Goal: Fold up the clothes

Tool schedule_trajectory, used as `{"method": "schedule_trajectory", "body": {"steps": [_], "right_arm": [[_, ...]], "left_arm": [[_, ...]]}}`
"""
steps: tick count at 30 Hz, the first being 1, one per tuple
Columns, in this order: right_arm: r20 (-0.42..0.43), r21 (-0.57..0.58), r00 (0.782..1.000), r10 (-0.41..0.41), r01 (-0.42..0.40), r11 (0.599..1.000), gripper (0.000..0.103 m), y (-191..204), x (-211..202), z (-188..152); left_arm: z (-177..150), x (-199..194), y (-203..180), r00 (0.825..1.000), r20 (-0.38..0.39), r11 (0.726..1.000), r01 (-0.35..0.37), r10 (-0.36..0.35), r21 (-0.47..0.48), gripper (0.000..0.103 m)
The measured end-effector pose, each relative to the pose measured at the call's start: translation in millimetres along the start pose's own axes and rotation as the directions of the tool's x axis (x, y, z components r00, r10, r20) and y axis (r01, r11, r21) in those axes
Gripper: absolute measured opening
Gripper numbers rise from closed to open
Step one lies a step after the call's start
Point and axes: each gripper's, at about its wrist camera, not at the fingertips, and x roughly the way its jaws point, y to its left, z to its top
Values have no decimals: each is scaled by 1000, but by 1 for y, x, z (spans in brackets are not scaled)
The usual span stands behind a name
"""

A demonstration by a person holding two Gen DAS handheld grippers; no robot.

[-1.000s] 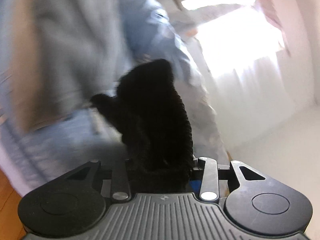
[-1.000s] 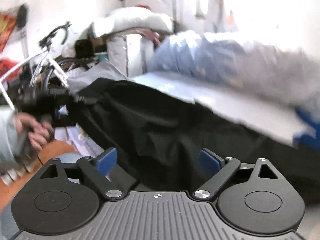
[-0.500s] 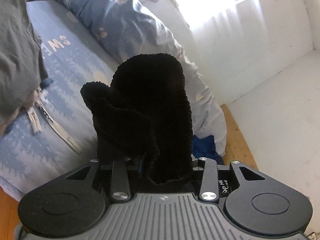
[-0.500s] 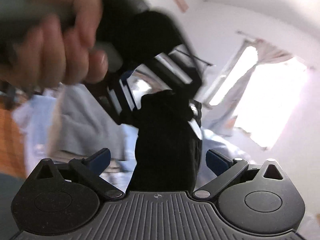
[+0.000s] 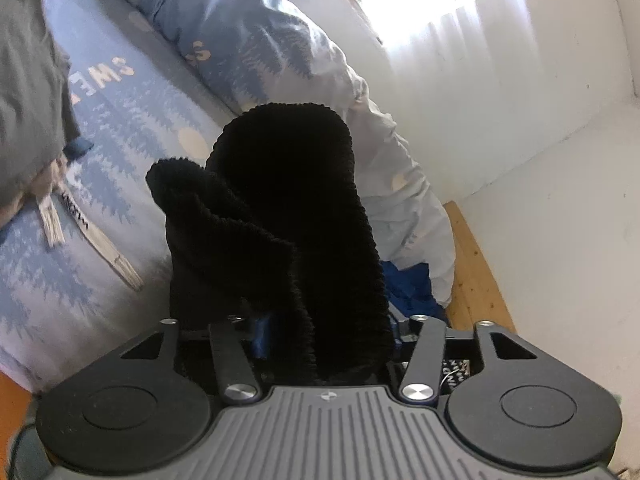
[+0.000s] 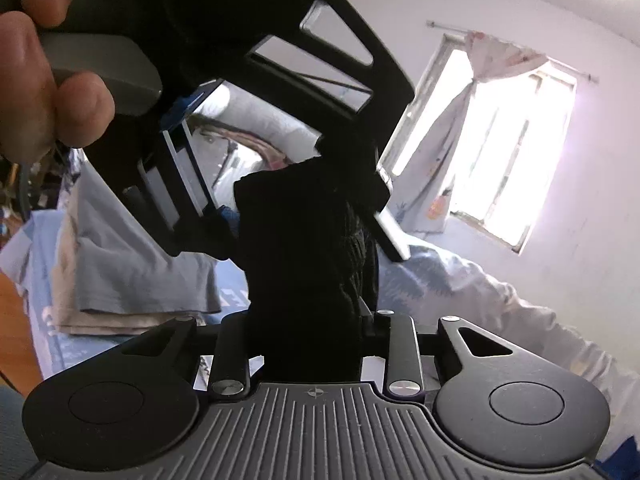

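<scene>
A black knit garment (image 5: 288, 200) stands bunched between the fingers of my left gripper (image 5: 320, 320) and hides the fingertips. Its jaws are opening, with the cloth still filling the gap and touching both sides. In the right wrist view the left gripper (image 6: 304, 208) comes in from above, held by a person's hand (image 6: 40, 80), and the garment (image 6: 300, 272) hangs down from it. My right gripper (image 6: 312, 320) is just below it. Its jaws are closing, and the pads press on the garment's lower part.
Below lies a bed (image 5: 120, 140) with a blue forest-print sheet and a rumpled duvet (image 5: 260, 40). A stack of grey and beige clothes (image 6: 132, 264) rests on it. A blue cloth (image 5: 408, 284) hangs by the wooden floor (image 5: 476, 280). A bright window (image 6: 500, 140) is ahead.
The right gripper swung from the black cloth on the bed up to the left gripper and narrowed from wide open onto the garment. The left gripper rose, then held still.
</scene>
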Motion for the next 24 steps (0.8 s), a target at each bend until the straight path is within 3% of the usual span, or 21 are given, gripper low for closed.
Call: {"method": "schedule_trajectory", "body": {"steps": [5,6,7,11,13,16,20,24], "right_arm": [[26,-20,999,32,-31,999,34,3,-7,-4],[25,-23,999,33,-32,999,31,1,-7,-6],[14,-11,999,29,-28,1000,31,-4,-4,-9],[-14,33,1000,16,-16,999,30,-21,0,-14],[-17,49,1000,11,-10,999,30,-25,0,-14],[-12,37,1000,20,-20,999,30,-21,1,-14],[-12,-14,999,53,-53,998,30,-7,1,-17],[-11,-48,996,85,-85,995,30,5,0,-14]], "left_arm": [[-7,-14,0,1000,28,999,-1,2,-41,78],[-7,-21,0,998,56,999,-16,19,-46,96],[-7,-28,0,996,84,998,-31,35,-51,103],[-6,-50,6,988,135,995,-62,71,-74,103],[-5,-41,12,990,92,991,-100,109,-93,103],[-7,-31,17,991,80,988,-93,103,-122,103],[-1,-31,12,986,130,990,-87,101,-107,103],[9,-22,12,980,90,982,-173,180,-75,103]]}}
